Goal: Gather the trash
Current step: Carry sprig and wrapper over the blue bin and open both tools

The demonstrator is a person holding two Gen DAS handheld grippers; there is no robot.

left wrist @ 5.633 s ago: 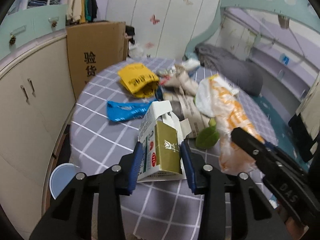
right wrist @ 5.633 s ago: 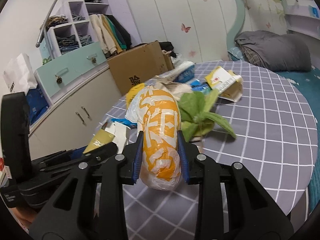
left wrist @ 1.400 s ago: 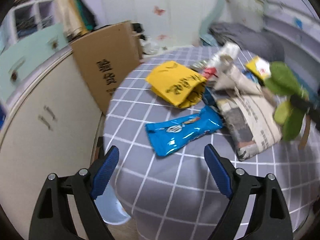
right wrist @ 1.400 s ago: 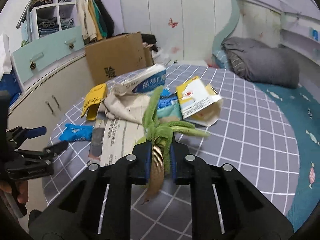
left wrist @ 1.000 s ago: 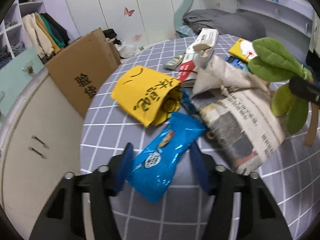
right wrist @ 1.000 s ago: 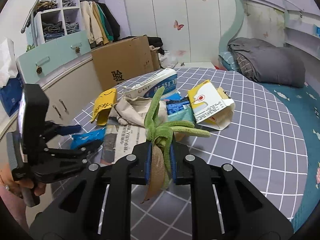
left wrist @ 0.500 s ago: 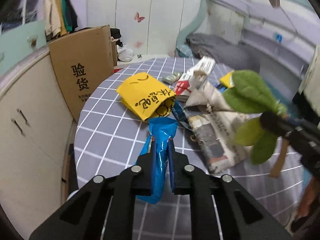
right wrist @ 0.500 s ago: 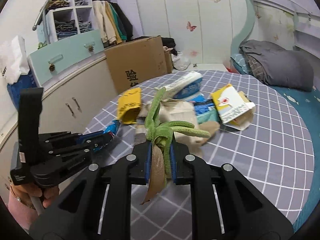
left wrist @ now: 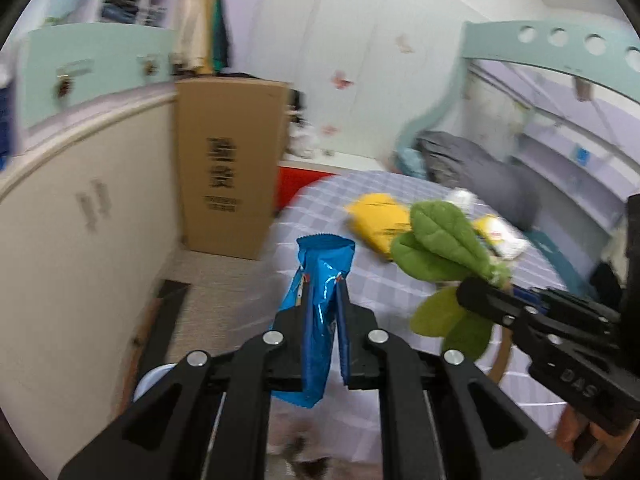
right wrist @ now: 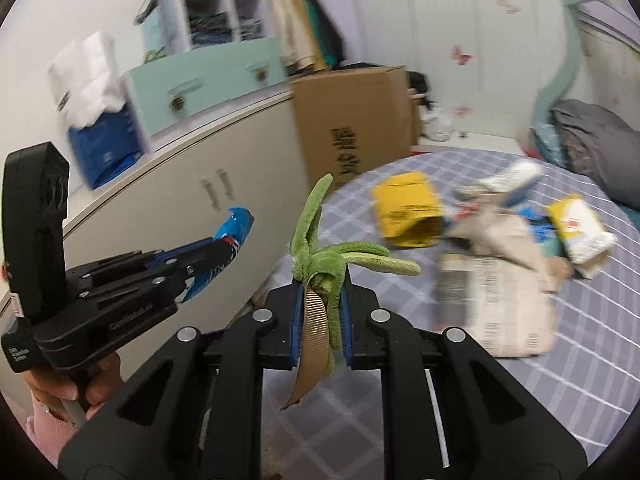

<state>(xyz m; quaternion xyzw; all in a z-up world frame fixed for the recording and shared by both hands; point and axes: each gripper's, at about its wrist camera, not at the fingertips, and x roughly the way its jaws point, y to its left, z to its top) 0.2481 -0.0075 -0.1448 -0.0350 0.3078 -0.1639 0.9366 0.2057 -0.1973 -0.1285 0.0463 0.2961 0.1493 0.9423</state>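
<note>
Your left gripper (left wrist: 323, 312) pinches a blue snack wrapper (left wrist: 320, 280); your right gripper (right wrist: 321, 308) clamps a green plush leaf sprig (right wrist: 320, 264). Both hang beyond the checked table (right wrist: 580, 380), mid-carry; next, likely release over the pale bin (left wrist: 154, 376) below.

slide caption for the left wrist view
Left gripper clamps a blue snack wrapper; right gripper holds green plush leaves.

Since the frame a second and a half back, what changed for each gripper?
The left gripper, open over the table then, shut its fingers on the blue snack wrapper and lifted it off the table toward the cabinet side. The right gripper kept the green leaf toy clamped.
</note>
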